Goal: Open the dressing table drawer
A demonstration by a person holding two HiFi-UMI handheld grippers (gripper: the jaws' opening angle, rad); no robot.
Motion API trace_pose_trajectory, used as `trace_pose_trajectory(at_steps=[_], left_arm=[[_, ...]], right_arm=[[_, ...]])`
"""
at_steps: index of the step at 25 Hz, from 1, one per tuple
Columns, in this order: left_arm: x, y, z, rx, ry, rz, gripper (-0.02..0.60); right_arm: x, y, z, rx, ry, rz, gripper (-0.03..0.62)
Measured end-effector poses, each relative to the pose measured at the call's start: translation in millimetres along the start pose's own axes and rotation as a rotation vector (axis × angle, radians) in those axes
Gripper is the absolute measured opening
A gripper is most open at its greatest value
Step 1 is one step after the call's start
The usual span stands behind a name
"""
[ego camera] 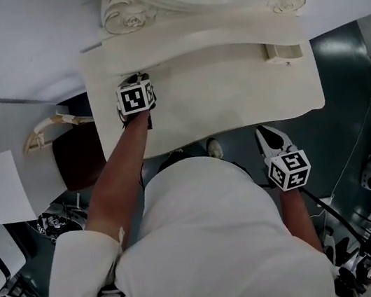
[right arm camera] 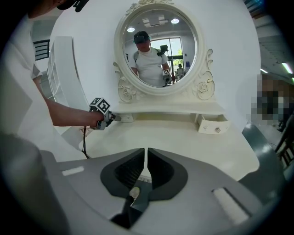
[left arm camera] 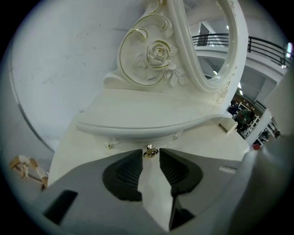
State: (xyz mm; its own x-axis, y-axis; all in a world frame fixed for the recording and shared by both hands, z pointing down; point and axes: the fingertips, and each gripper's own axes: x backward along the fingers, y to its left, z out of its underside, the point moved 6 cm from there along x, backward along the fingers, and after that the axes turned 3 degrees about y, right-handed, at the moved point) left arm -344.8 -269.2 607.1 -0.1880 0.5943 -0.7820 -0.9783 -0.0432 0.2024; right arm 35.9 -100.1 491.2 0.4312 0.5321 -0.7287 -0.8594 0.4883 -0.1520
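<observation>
Left gripper (left arm camera: 150, 153) released, jaws apart; brass drawer knob (left arm camera: 149, 150) between tips, not clamped. Right gripper (right arm camera: 146, 153) clenched, empty; worktop (right arm camera: 183, 137) ahead.

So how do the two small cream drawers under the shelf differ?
The left small cream drawer sits pushed in; the right small cream drawer is pulled out. The left gripper has open jaws at the left drawer's gold knob; nothing is near the right drawer. Both have one round knob.
</observation>
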Motion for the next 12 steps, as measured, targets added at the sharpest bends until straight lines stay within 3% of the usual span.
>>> trace_pose_trajectory(at_steps=[12], left_arm=[[-2.0, -2.1, 3.6, -0.039, 0.001, -0.011, 0.097]], right_arm=[[-0.3, -1.1, 2.8, -0.005, 0.006, 0.007, 0.021]])
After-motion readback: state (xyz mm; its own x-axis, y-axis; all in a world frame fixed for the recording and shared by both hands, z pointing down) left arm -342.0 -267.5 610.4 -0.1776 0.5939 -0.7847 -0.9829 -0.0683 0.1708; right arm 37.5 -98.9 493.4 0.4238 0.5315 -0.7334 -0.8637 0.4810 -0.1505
